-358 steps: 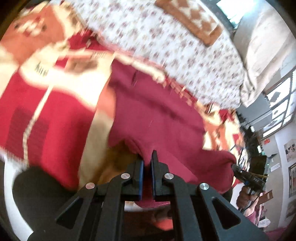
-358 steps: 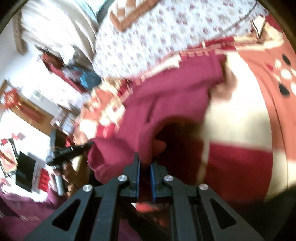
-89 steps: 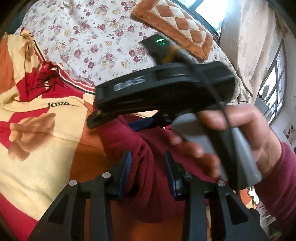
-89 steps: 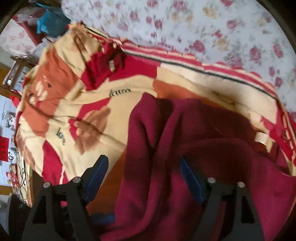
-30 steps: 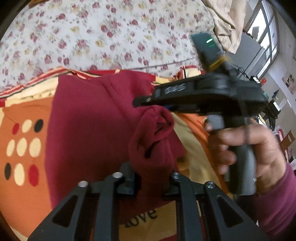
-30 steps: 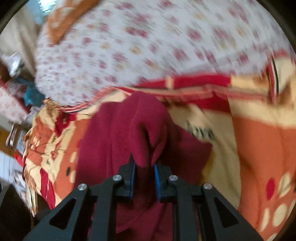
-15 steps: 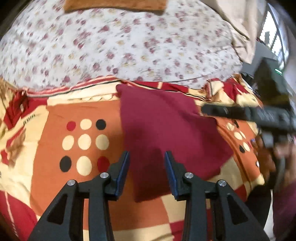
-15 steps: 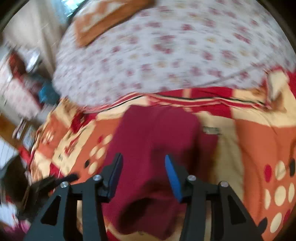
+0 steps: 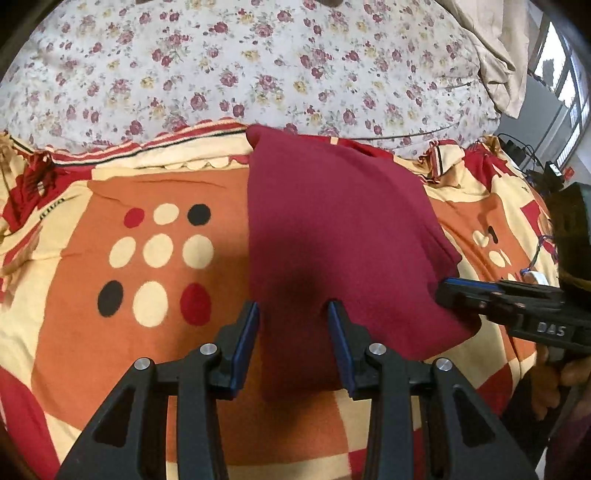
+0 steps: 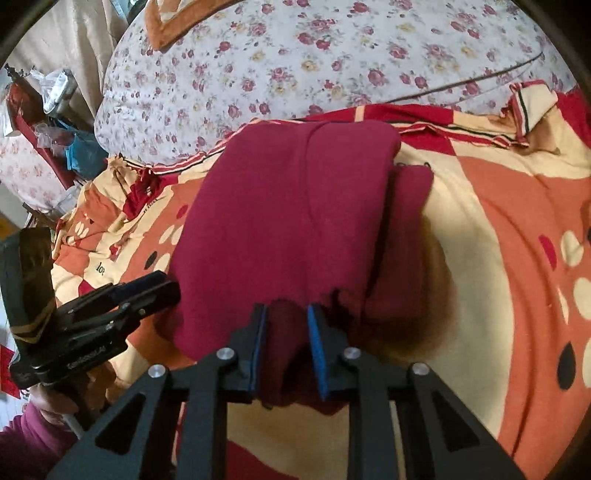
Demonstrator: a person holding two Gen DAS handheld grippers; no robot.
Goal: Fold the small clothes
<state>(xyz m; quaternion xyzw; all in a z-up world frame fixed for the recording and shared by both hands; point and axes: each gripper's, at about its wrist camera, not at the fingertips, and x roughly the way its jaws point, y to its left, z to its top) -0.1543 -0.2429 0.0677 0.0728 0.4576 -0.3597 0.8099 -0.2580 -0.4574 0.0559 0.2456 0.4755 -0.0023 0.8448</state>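
Observation:
A dark red garment (image 9: 332, 229) lies folded flat on the patterned blanket (image 9: 155, 243); it also shows in the right wrist view (image 10: 288, 206), with a narrower folded layer along its right side. My left gripper (image 9: 293, 310) is open over the garment's near edge, holding nothing. My right gripper (image 10: 286, 314) is open, jaws astride the garment's near edge without pinching it. The right gripper appears in the left wrist view (image 9: 480, 291) at the garment's right corner; the left gripper appears in the right wrist view (image 10: 147, 286) at its left side.
A floral quilt (image 9: 258, 66) is piled behind the blanket. An orange checked cushion (image 10: 173, 18) lies on it. Cluttered furniture (image 10: 44, 110) stands at the left in the right wrist view. A window and cables (image 9: 546, 110) are at the far right.
Both grippers let go of the garment, which now lies folded flat. Both opened and drew back to its near edge.

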